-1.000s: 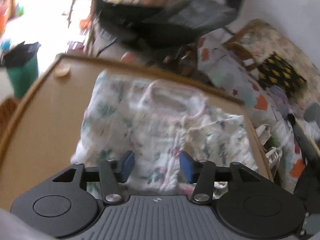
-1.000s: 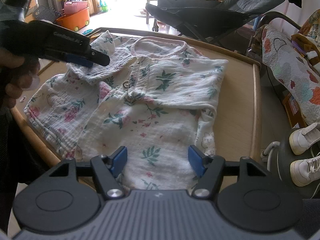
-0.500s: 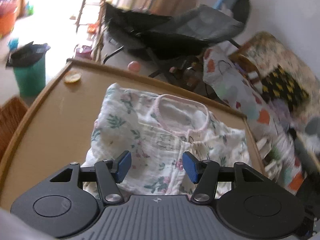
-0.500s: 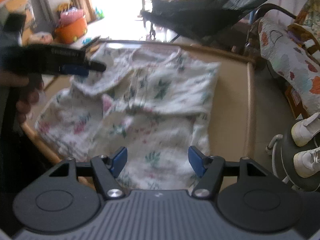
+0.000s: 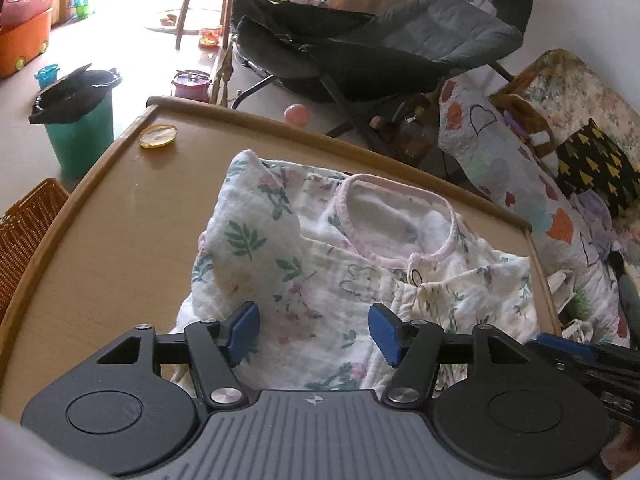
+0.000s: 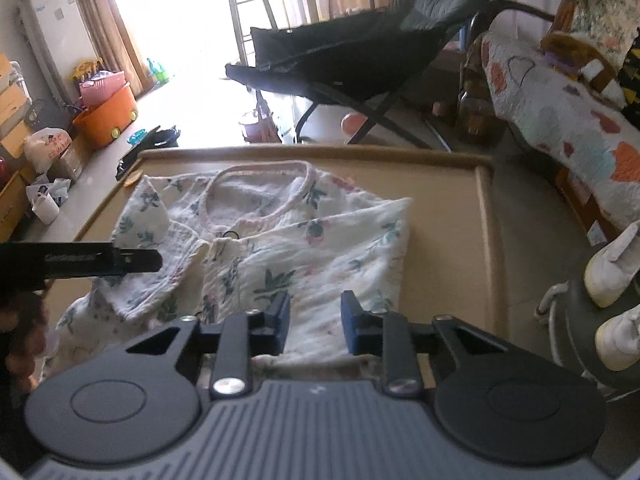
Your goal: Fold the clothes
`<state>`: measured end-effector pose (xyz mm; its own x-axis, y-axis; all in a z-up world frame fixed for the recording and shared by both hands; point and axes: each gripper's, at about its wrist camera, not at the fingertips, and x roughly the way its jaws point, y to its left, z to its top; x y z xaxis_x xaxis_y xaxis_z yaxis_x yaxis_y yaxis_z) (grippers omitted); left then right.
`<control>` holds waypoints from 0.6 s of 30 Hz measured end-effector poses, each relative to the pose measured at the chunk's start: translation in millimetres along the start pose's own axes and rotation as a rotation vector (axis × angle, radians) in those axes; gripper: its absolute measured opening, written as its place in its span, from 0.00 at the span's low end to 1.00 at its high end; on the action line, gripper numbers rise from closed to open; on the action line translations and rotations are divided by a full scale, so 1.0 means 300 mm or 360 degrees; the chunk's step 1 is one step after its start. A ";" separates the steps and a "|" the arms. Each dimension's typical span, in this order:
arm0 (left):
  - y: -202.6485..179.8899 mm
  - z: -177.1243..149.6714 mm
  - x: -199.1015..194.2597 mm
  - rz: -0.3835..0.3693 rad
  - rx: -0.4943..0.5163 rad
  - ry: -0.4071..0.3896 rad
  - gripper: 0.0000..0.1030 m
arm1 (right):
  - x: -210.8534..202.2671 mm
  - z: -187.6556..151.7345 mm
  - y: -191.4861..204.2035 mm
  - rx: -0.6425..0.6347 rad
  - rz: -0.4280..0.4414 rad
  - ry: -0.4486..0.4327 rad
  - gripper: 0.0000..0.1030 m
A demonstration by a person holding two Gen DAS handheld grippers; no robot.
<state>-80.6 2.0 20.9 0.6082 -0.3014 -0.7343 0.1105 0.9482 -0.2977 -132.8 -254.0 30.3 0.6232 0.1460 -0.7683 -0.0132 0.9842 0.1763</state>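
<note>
Closing right gripper (image 6: 312, 322) over floral garment (image 6: 288, 248), grip unclear, left gripper (image 5: 314, 330) opening, holding nothing

Bright daylight floods in through curtained windows (image 6: 168, 12) onto a pale floor (image 5: 132, 52). A dark reclining chair (image 5: 360, 44) stands beyond the tabletop (image 5: 100, 248), a green bin (image 5: 80, 128) and a quilt-draped sofa (image 6: 560, 120) nearby.

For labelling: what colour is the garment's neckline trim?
Pale pink trim on the white floral garment; clearest in the left wrist view.
</note>
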 end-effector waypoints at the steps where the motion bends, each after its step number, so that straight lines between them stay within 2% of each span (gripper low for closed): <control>1: 0.006 0.002 0.000 -0.0003 -0.0011 0.0001 0.61 | 0.017 -0.006 -0.004 -0.0002 -0.0015 0.0033 0.24; 2: 0.013 0.004 -0.002 -0.0006 -0.0024 -0.0004 0.61 | 0.032 -0.014 -0.009 -0.0005 -0.0033 0.0068 0.23; 8: 0.085 0.040 -0.052 0.0015 -0.0155 -0.0158 0.61 | 0.025 -0.047 -0.023 -0.0052 0.0002 0.0002 0.23; 14: 0.150 0.093 -0.051 0.0134 -0.0195 -0.0151 0.61 | 0.020 -0.056 -0.022 -0.0162 0.0028 -0.0010 0.23; 18: 0.176 0.121 -0.043 0.0182 -0.0203 -0.0132 0.61 | 0.016 -0.050 -0.018 -0.0136 0.0016 -0.0007 0.23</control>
<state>-54.0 59.7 36.8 0.6743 -0.1781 -0.7167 -0.0603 0.9540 -0.2937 -141.5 -257.2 16.5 0.6261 0.1555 -0.7641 -0.0859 0.9877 0.1306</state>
